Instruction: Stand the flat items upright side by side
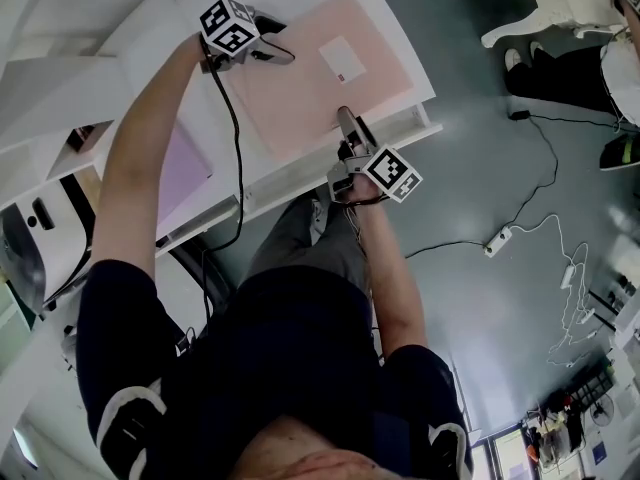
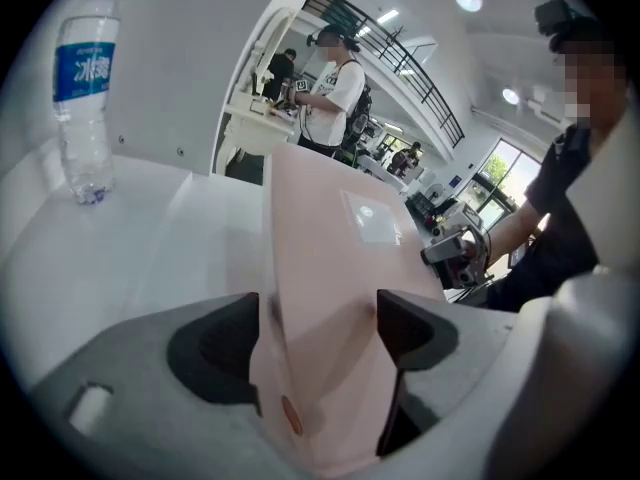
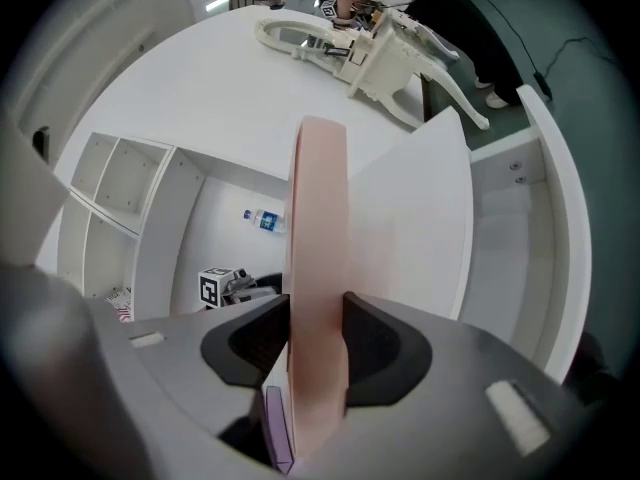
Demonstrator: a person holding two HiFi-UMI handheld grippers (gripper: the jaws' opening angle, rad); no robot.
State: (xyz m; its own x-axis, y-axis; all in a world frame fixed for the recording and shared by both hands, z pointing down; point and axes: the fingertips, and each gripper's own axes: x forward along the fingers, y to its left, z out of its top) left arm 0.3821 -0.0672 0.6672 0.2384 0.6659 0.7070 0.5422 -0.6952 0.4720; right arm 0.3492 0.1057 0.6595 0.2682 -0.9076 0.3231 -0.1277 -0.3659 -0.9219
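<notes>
A large pink flat item (image 1: 300, 88) with a white label (image 1: 342, 58) is held over the white shelf unit (image 1: 150, 28) by both grippers. My left gripper (image 1: 275, 54) grips its far corner; in the left gripper view the pink item (image 2: 330, 268) fills the gap between the jaws of the left gripper (image 2: 318, 318). My right gripper (image 1: 346, 120) clamps the near edge. In the right gripper view the pink item (image 3: 318, 218) stands edge-on, pressed by both pads of the right gripper (image 3: 316, 328). A purple flat item (image 3: 275, 428) shows just below it.
A lilac flat item (image 1: 185, 173) lies on a lower shelf board. A water bottle (image 2: 85, 98) stands at the shelf's back corner. A power strip (image 1: 497, 240) and cables lie on the grey floor at right. People stand at tables in the background.
</notes>
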